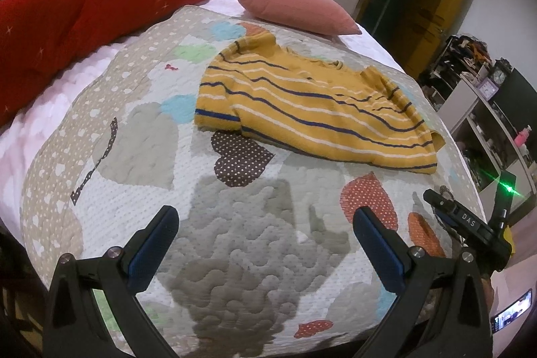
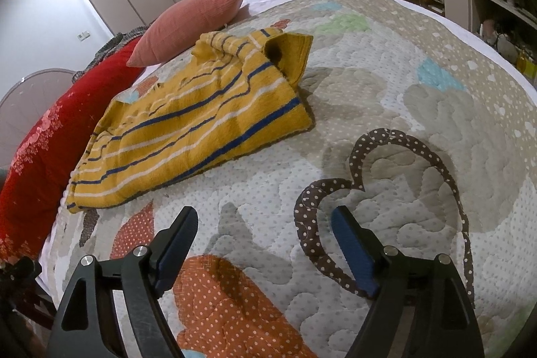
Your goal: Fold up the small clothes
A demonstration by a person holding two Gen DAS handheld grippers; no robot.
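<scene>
Two claws hang over the bed, both spread wide and holding nothing.

From the left wrist view, the left claw (image 1: pixel 266 223) hovers above the patchwork quilt (image 1: pixel 255 257), its blue-padded fingers (image 1: pixel 152 245) well apart. The yellow striped shirt (image 1: pixel 312 109) lies ahead of it, rumpled and partly doubled over on itself, one sleeve lying toward the left and the far side bunched up. Beyond it sit a pink cushion (image 1: pixel 295 7) and a red blanket (image 1: pixel 84 9) heaped along the left of the bed. The right claw's body shows at the lower right edge. Shelves (image 1: pixel 496 136) at the right hold small items too cluttered to name.

From the right wrist view, the right claw (image 2: pixel 265 225) is likewise slack-jawed, empty, over a brown dotted outline stitched into the quilt (image 2: pixel 386 109). The shirt (image 2: pixel 188 123) lies up and to the left, well apart from the fingers, with a folded-back flap standing open at its far corner. The cushion (image 2: pixel 188 22) sits just behind it.

That shirt looks like soft, thick knit: light, limp, not slippery, likely to sag and drag on the quilt when lifted. I'd guess it wants a pinch at two corners of the near hem, or at the shoulders, one claw each, so it can be spread flat before folding. Pinch only the shirt; the quilt's top layer could come up with it.
</scene>
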